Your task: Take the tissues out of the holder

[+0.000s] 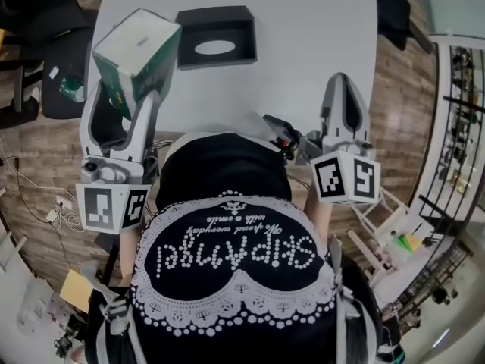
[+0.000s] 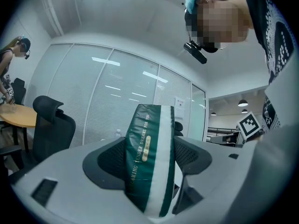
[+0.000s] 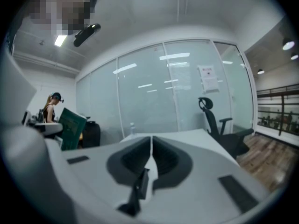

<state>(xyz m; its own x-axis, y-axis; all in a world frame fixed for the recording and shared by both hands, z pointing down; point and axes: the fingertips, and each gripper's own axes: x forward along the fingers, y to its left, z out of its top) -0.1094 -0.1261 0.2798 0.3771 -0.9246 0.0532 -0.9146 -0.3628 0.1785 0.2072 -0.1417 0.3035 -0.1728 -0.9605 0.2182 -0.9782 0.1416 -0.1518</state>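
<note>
Closest to us, the right gripper (image 3: 150, 158) was shut on nothing, just hanging by the near edge of the tabletop (image 1: 303, 36). The left gripper (image 2: 149, 171) was clamped on the tissues (image 2: 148, 148), a soft green-and-white pack. It was pinched across its narrow sides and held up in the air, tilted, well clear of the tabletop. Farther out sat the holder (image 1: 216, 25), black, flat on the tabletop and apart from the pack, with nothing poking out of its oval slot.

So we figured the tissues were out and the risky bit was the carry. Most of the pack stood above the jaws, so it looked top-heavy, and that slick wrap could pivot or slide out on a quick swing. It hung near the tabletop's left edge too, so a drop might have ended up on the floor. Squeezing harder would probably just have crushed the pack. And with the right gripper shut, we had no ready backup. Setting it down too close could also have bumped the holder.
</note>
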